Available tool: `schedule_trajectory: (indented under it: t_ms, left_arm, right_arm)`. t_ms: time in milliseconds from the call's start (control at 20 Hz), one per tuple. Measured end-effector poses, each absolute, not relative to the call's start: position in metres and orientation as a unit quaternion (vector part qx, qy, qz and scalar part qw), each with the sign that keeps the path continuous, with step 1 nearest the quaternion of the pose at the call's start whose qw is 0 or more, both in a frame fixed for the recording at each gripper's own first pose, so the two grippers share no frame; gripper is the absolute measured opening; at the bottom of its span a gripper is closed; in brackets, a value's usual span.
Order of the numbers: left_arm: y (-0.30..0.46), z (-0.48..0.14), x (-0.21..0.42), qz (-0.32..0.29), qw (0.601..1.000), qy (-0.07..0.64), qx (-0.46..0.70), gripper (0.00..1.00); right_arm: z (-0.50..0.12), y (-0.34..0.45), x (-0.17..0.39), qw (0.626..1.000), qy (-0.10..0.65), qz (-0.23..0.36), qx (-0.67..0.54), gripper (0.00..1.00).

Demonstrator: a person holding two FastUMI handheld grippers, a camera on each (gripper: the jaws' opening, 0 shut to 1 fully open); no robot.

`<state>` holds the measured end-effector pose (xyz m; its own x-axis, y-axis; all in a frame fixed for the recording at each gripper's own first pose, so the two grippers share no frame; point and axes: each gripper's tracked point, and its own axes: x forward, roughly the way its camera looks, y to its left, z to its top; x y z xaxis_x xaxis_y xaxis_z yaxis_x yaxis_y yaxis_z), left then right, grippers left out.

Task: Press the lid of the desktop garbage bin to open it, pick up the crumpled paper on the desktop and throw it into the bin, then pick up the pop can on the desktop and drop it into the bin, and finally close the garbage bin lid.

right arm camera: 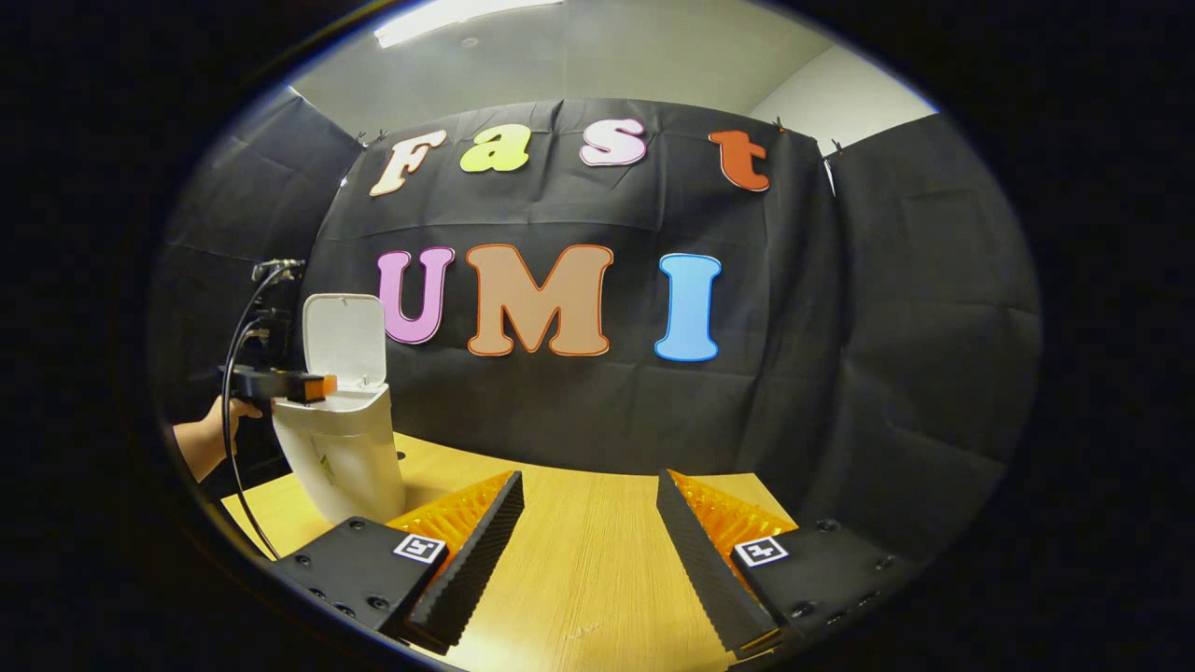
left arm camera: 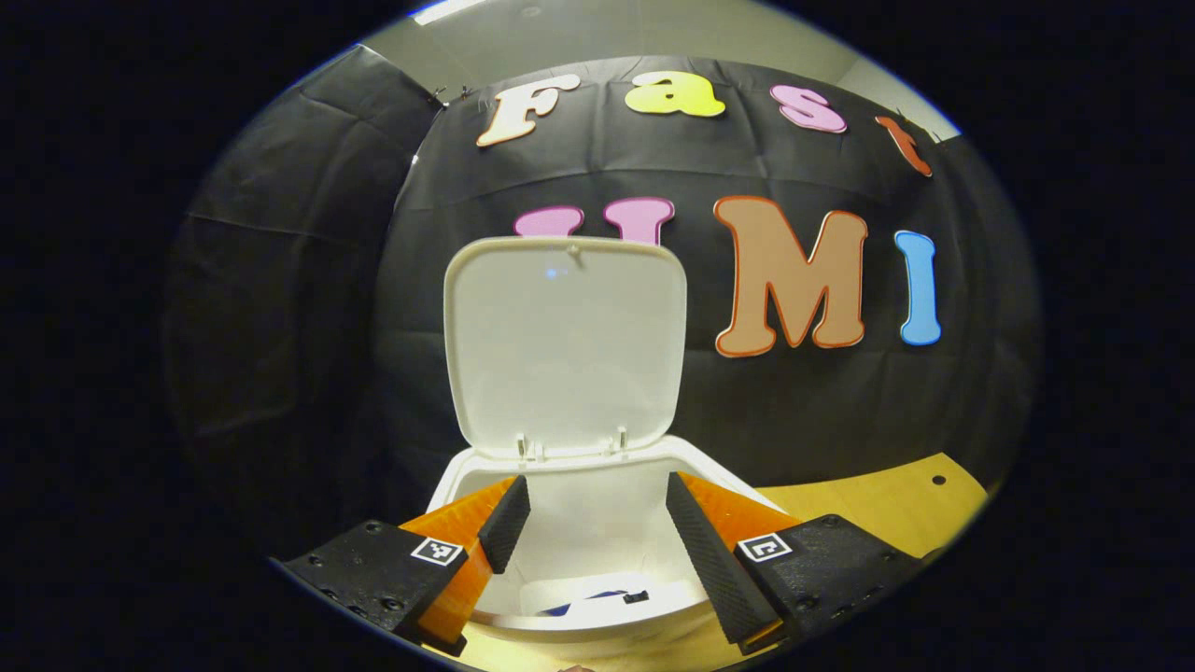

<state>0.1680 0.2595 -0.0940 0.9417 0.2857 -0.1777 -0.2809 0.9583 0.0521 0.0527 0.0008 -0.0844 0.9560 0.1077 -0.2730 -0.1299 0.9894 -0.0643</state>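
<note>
A wooden tabletop (right arm camera: pixel 579 560) stands in front of a black cloth wall. The bin (right arm camera: pixel 341 457), white and tapering toward its base, is the landmark: it stands on the tabletop, close to the wall. Its lid (left arm camera: pixel 565 341) stands upright, hinged at the back edge of the bin's mouth, so the bin is open.

In the left gripper view, the left gripper (left arm camera: pixel 597 551) hovers just above the front of the bin's mouth, looking down into it. Its fingers (left arm camera: pixel 714 560) are spread wide and hold nothing. Inside the bin, at the bottom, lies something white with a blue patch and a small dark part (left arm camera: pixel 607 597); this may be the can or the paper, but it is too small to tell which.

In the right gripper view, the right gripper (right arm camera: pixel 588 551) is well apart from the bin, over bare tabletop. Its fingers are also spread wide and empty. The same view shows the left gripper at the bin's rim, held by a person's hand (right arm camera: pixel 233 411) with a cable trailing from it.

Judging by this, the lid has been pressed open and at least one item seems already dropped in. No paper or can lies on the visible tabletop. Closing the lid is clearly still to do
</note>
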Motion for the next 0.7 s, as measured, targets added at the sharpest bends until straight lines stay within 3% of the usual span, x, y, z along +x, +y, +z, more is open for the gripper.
schedule_trajectory:
  t_ms: [400,500,700]
  left_arm:
    - [0.264,0.031,0.200,0.140,0.990,0.015,0.003,0.90]
    - [0.273,0.053,0.215,0.148,0.989,0.002,0.003,0.90]
    - [0.295,0.072,0.251,0.155,0.988,0.005,0.008,0.92]
  right_arm:
    - [-0.089,0.001,0.046,0.988,0.135,0.066,-0.024,0.96]
    - [-0.091,0.000,0.044,0.988,0.137,0.064,-0.019,1.00]
    - [-0.095,-0.008,0.041,0.988,0.142,0.053,-0.012,0.96]
